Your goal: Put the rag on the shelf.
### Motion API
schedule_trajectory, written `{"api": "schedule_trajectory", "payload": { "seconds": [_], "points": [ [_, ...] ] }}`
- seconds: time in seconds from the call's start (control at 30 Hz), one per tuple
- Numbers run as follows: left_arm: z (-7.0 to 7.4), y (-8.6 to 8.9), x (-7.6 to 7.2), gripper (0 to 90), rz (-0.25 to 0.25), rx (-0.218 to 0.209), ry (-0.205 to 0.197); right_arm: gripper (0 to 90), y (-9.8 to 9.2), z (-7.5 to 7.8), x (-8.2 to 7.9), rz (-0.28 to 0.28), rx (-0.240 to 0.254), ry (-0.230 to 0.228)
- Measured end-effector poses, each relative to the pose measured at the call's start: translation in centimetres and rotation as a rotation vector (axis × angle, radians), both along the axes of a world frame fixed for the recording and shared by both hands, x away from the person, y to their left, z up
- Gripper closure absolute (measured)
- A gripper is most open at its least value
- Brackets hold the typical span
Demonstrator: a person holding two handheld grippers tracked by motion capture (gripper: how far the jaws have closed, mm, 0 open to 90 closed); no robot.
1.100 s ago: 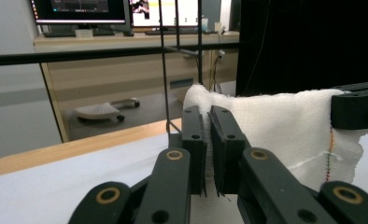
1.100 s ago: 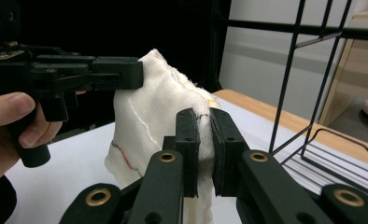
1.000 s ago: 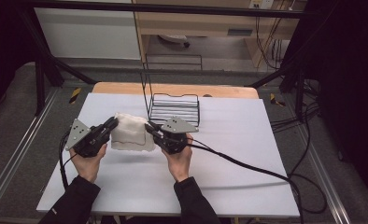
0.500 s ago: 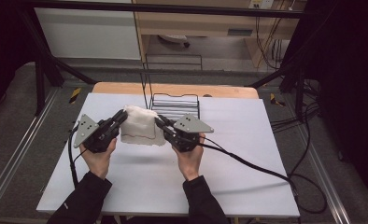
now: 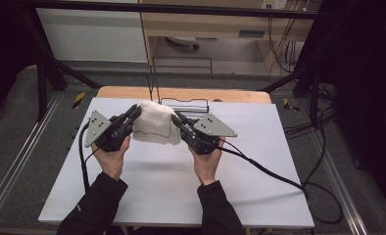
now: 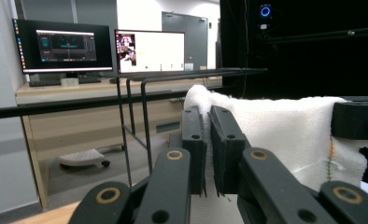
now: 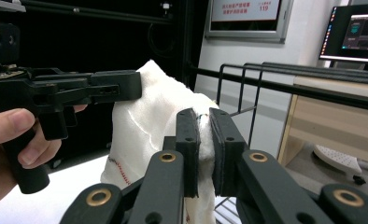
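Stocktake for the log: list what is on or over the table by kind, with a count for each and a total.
Grippers: 2, the left gripper and the right gripper, each shut on the cloth
White cloth: 1, held up between them
Black wire rack: 1, at the far edge of the table
Total: 4

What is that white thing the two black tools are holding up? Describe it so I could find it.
Look at the white table, near its far edge, just in front of the black wire rack. A white cloth hangs there, pinched between the left gripper and right gripper. It is the sole soft, crumpled thing.
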State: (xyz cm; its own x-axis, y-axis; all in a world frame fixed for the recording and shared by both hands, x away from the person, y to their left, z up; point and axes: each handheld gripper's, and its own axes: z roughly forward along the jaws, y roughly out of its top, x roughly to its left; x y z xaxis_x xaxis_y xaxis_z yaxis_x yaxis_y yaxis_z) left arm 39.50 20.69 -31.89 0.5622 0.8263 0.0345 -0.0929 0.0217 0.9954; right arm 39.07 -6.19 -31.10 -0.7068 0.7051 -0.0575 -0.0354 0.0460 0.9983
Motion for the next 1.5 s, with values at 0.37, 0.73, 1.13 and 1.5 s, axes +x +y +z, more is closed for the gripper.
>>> {"api": "schedule_trajectory", "payload": {
  "seconds": [0.37,0.73,1.13,1.5],
  "points": [
    [2.3,-1.2,0.7,84.8,-0.013,-0.03,-0.044,83.4,-1.3,1.8,0.7,-0.013,0.047,-0.033],
    [4.4,-2.2,1.5,84.8,-0.014,-0.038,-0.093,83.3,-2.3,3.5,1.5,-0.034,0.086,-0.093],
    [6.4,-2.8,2.4,84.8,-0.013,-0.045,-0.109,83.3,-2.7,5.5,2.6,-0.052,0.096,-0.136],
    [8.4,-3.4,3.5,84.8,-0.014,-0.05,-0.131,83.4,-3.0,7.9,3.8,-0.08,0.095,-0.156]
  ]
}}
